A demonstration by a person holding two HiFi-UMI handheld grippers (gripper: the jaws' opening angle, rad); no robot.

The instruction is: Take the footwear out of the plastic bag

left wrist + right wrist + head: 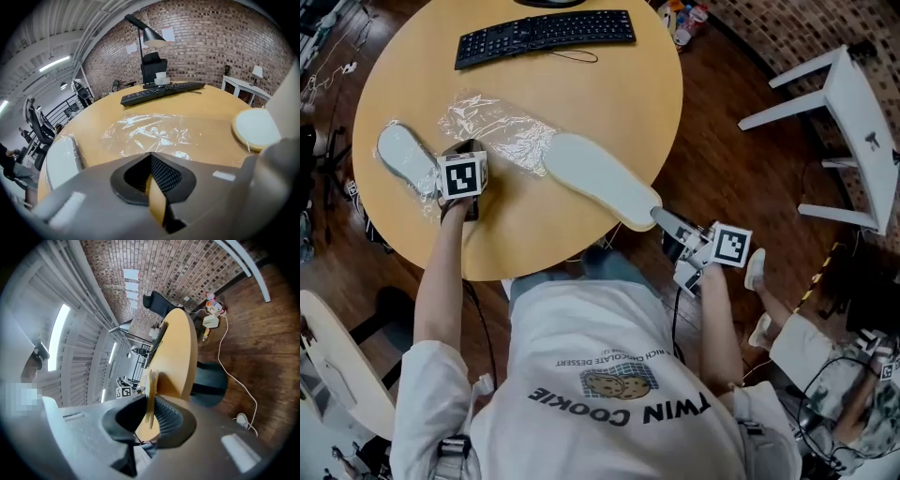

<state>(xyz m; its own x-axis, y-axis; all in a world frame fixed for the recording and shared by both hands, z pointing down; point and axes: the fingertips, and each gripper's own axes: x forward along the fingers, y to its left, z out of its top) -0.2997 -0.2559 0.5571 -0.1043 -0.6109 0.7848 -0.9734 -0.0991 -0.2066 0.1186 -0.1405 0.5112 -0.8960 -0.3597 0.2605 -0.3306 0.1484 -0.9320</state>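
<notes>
On the round wooden table (609, 84) lies a crumpled clear plastic bag (502, 127). One white slipper (405, 155) rests at its left end under the film. My left gripper (459, 152) sits at the bag's near edge beside that slipper, jaws pinched together on the film. In the left gripper view the bag (159, 133) spreads ahead of the gripper (157, 197), with the wrapped slipper (61, 161) on the left. My right gripper (666, 223) is shut on the end of the second slipper (600, 178), which lies outside the bag and reaches past the table's edge. This slipper shows edge-on (151, 394) between the right gripper's (150, 413) pads.
A black keyboard (546, 36) lies at the table's far side, with a desk lamp (147, 35) behind it. A white piece of furniture (848, 122) stands on the wooden floor to the right. A white cable (234, 376) runs over the floor. A white chair (328, 366) is at lower left.
</notes>
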